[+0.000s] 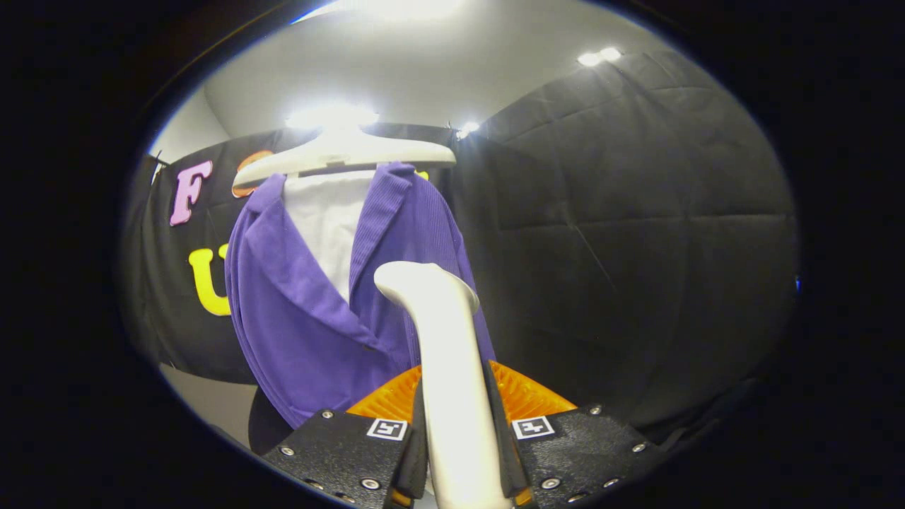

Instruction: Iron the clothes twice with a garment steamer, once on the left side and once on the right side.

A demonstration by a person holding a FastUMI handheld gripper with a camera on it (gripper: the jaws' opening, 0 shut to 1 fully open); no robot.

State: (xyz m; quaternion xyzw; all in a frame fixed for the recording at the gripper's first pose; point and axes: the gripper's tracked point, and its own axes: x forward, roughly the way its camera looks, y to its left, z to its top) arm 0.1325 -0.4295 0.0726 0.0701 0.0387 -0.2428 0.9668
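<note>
A white garment steamer [445,353] stands upright between my fingers, and my gripper [456,403] is shut on its handle. Its curved head reaches up in front of a purple jacket [311,311]. The jacket hangs open over a white inner shirt [325,219] on a pale hanger [339,157], beyond the fingers and slightly left of them. The steamer head lies over the jacket's right front panel, close to the lapel; whether it touches the cloth I cannot tell.
Black quilted cloth [622,233] walls the booth behind and to the right of the jacket. Bright ceiling lamps [332,116] shine above the hanger. A pale floor strip [212,399] shows below the jacket's left hem.
</note>
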